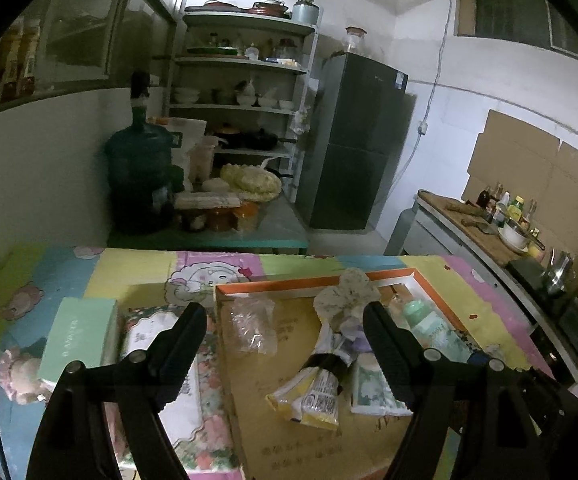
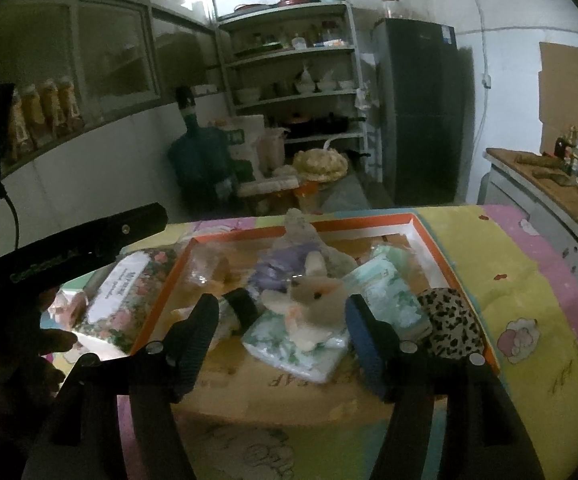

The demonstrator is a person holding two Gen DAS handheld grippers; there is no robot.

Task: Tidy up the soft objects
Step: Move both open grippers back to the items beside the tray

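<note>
beside the orange tray (image 1: 429, 280) – floral packet (image 1: 177, 360), mint box (image 1: 77, 340), leopard pouch (image 2: 449, 320)

tray (image 2: 429, 236) on table (image 2: 529, 280) | plush toy (image 2: 317, 292) in tray | tissue pack (image 2: 121, 292) left of tray

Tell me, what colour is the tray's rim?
Orange rim, clearest in the right wrist view.

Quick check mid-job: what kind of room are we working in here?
Most likely a home kitchen: a dark two-door fridge, a white metal rack of bowls and pans, and a wooden counter with sauce bottles.
</note>
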